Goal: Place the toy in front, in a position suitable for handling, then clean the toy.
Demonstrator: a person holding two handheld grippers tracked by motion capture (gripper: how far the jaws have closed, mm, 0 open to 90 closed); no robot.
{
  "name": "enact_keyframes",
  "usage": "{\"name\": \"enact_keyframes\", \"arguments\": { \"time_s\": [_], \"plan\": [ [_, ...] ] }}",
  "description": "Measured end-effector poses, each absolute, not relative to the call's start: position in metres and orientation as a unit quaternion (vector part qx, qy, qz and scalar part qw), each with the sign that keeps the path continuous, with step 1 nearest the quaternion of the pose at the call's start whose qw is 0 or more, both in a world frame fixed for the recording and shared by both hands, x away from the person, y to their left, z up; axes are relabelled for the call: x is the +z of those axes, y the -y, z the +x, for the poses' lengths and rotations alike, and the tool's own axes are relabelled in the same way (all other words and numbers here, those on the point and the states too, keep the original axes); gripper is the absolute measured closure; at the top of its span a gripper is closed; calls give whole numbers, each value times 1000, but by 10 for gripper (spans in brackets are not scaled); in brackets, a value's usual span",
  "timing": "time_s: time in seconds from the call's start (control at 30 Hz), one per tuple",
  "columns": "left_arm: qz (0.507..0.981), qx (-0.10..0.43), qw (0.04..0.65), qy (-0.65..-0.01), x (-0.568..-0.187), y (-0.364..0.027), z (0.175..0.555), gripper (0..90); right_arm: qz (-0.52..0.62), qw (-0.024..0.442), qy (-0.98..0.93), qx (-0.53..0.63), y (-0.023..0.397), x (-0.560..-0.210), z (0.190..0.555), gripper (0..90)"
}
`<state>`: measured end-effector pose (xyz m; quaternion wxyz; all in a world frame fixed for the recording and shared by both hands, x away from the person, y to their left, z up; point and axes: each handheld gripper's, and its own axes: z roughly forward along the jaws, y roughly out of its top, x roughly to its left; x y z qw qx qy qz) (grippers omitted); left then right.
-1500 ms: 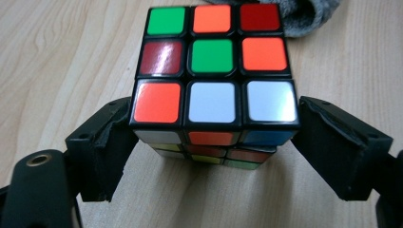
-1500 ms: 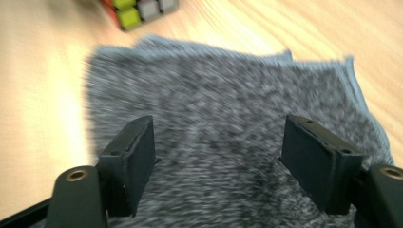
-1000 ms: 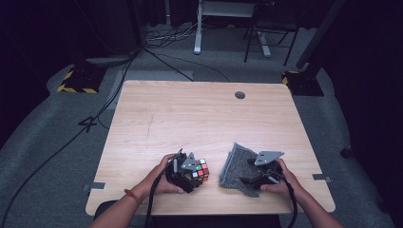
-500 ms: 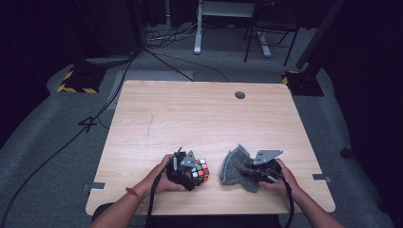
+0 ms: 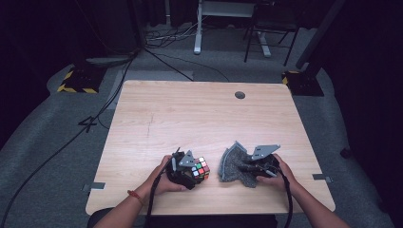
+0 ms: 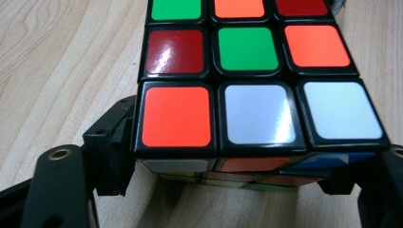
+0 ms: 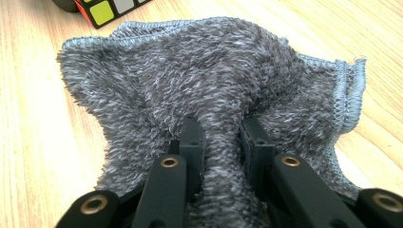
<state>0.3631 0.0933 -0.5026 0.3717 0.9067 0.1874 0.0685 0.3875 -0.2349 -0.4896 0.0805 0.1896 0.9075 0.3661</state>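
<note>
Grey terry cloth (image 7: 209, 90) was bunched between your right gripper's (image 5: 248, 167) jaws, a ridge of pile pinched up between the two pads; those jaws had just been closing, and a second before the cloth lay flatter and wider on the wooden table (image 5: 199, 118). Beside it, near the table's front edge, the puzzle cube (image 6: 256, 71) sat between the jaws of your left gripper (image 5: 189, 172), which had also just been closing. In the left gripper view the pads stood at the cube's lower side faces, so it looked gripped. I'd judge that you now had the cube steadied and the cloth in hand, ready to wipe its faces. The cube stood just beside the cloth, not touching it.
</note>
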Motion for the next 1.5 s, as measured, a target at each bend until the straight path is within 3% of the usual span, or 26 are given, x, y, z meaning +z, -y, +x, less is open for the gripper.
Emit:
{"name": "enact_keyframes", "arguments": {
  "time_s": [0.1,0.9,1.5],
  "plan": [
    [905,69,376,-185,-502,-94,363,318,189,84,-908,366,235,-489,388,752],
    [912,70,371,-162,-484,-88,365,332,189,94,-883,419,247,-465,384,774],
    [918,77,373,-113,-465,-43,372,332,149,101,-852,491,238,-414,359,774]
  ]
}}
